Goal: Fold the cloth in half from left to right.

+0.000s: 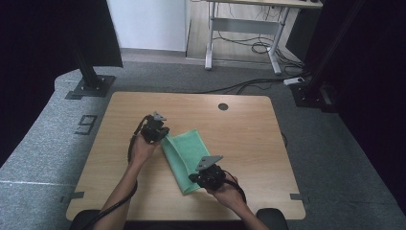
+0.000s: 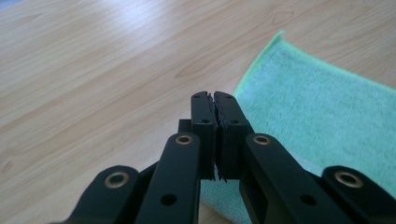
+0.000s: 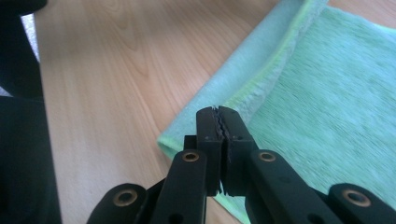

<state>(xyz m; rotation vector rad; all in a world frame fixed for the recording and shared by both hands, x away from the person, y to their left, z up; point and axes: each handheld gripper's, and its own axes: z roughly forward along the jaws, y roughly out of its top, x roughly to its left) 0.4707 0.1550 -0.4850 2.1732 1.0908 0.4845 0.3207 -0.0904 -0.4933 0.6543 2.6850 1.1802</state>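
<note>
A folded green microfiber cloth [image 1: 184, 158] lies mid-table on the wooden table [image 1: 244, 139]. The left gripper [image 2: 214, 99] sits at the cloth's far left corner, jaws pressed together on nothing. The right gripper [image 3: 217, 112] hovers over the near edge, jaws likewise closed and empty.

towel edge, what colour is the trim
The towel is mint green with a yellow-green trim along its edge, clearest in the right gripper view.

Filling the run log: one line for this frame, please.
scene: green cloth folded on wooden table | left gripper: shut, empty, at cloth's far corner | right gripper: shut, empty, at near corner
</note>
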